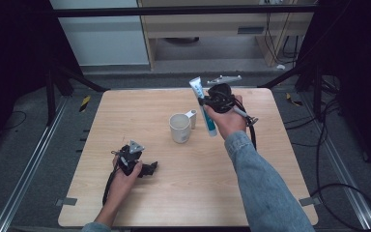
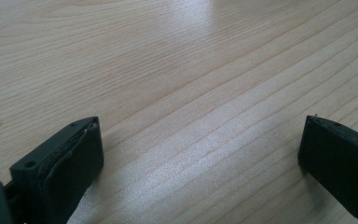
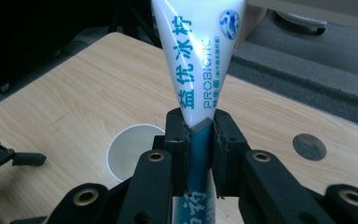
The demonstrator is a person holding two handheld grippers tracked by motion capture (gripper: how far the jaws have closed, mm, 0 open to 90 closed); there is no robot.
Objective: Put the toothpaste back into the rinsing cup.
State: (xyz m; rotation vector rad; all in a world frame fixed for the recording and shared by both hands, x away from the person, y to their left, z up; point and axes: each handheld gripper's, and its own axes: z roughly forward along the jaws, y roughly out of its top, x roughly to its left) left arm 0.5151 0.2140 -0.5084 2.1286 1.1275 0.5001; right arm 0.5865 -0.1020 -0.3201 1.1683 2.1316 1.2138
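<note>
A white and teal toothpaste tube (image 1: 203,107) is held up in the air, crimped end up, to the right of a white mug (image 1: 180,127) that stands mid-table. My right gripper (image 1: 206,100) is shut on the tube; in the right gripper view its jaws pinch the tube (image 3: 200,70) at the teal band, with the mug (image 3: 130,151) open-mouthed below and to the left. My left gripper (image 1: 150,168) rests low at the table's front left, open, jaws wide apart over bare wood (image 2: 200,140).
The wooden table (image 1: 125,116) has a round cable hole (image 3: 309,146) near its far right corner. Beyond the far edge are a grey floor, dark stands and cables. Bare wood lies between the mug and the left gripper.
</note>
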